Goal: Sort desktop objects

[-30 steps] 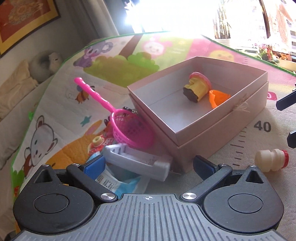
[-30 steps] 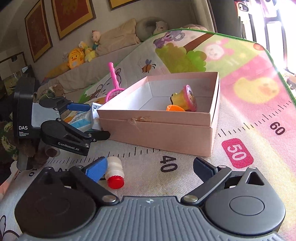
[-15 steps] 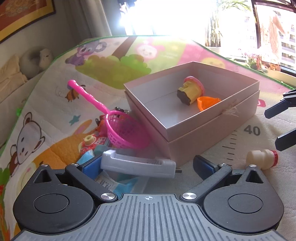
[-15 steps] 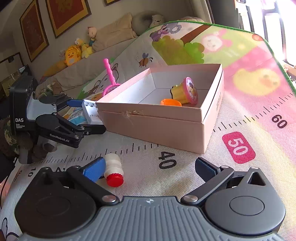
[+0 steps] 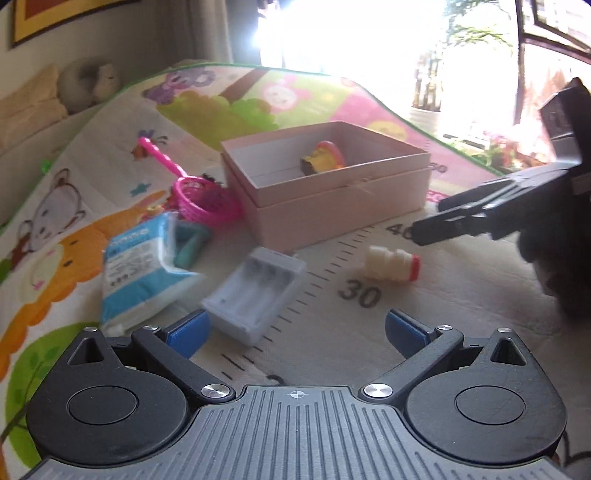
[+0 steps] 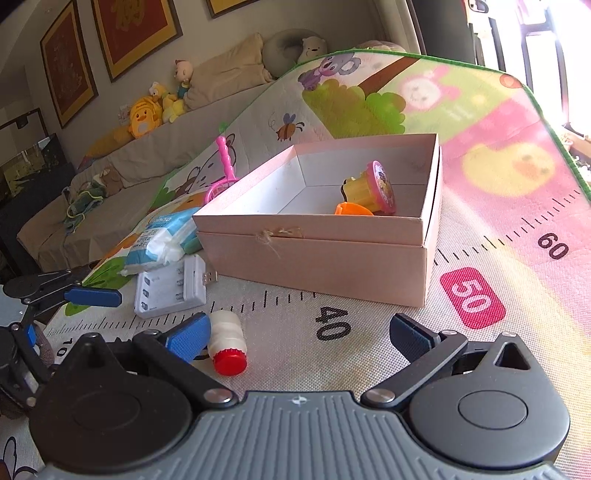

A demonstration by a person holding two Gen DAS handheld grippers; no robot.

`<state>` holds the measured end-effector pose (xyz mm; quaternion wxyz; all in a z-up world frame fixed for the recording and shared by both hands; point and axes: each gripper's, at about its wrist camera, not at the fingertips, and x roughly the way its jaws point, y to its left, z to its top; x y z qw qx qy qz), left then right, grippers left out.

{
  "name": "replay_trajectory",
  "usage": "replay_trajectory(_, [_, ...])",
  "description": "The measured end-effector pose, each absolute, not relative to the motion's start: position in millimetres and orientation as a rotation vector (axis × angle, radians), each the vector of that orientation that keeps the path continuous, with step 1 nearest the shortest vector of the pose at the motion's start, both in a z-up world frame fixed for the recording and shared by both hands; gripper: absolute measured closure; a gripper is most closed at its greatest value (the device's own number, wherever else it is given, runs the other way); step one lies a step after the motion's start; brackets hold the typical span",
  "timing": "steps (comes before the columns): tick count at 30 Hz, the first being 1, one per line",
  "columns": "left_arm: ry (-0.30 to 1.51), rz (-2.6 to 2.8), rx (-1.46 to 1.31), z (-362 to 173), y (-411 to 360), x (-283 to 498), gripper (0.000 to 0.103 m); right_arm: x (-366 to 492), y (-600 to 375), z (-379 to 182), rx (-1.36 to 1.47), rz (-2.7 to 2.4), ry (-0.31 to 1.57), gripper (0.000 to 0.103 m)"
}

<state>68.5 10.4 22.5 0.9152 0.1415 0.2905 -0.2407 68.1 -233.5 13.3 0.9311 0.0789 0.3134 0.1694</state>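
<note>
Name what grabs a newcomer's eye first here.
The open pink box mid-mat, holding a yellow-and-pink toy cup. In front of it a white battery charger and a small red-capped bottle lie on the mat's ruler strip, both grippers open nearby.

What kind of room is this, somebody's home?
Most likely a home living room or playroom: a cartoon-animal play mat, plush toys on a covered sofa, and framed pictures on the wall.
</note>
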Motion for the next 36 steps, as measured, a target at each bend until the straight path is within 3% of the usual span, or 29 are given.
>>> replay_trajectory(14, [0.69, -0.259, 0.223, 12, -26, 123, 0.002, 50, -243, 14, 0.17, 0.273, 0.622, 0.0])
replay_trajectory(16, [0.708, -0.258, 0.202, 12, -23, 122, 0.01, 53, -242, 13, 0.173, 0.272, 0.632, 0.0])
replay_trajectory(20, [0.708, -0.246, 0.165, 12, -19, 115, 0.017, 55, -244, 12, 0.184, 0.271, 0.636, 0.0])
replay_trajectory(24, [0.692, -0.264, 0.172, 15, -21, 97, 0.049, 57, -250, 10, 0.225, 0.258, 0.644, 0.0])
replay_trajectory(25, [0.69, -0.277, 0.18, 15, -22, 89, 0.05, 58, -252, 10, 0.236, 0.253, 0.644, 0.0])
replay_trajectory(30, [0.695, -0.387, 0.204, 17, -16, 39, 0.049, 60, -258, 8, 0.281, 0.238, 0.649, 0.0])
replay_trajectory(32, [0.706, -0.392, 0.193, 18, -9, 27, 0.043, 61, -257, 8, 0.279, 0.239, 0.656, 0.0])
replay_trajectory(34, [0.7, -0.343, 0.207, 17, -1, 24, 0.02, 63, -256, 7, 0.271, 0.24, 0.666, 0.0])
replay_trajectory(36, [0.68, -0.263, 0.25, 15, 4, 27, 0.01, 64, -255, 7, 0.267, 0.238, 0.678, 0.0])
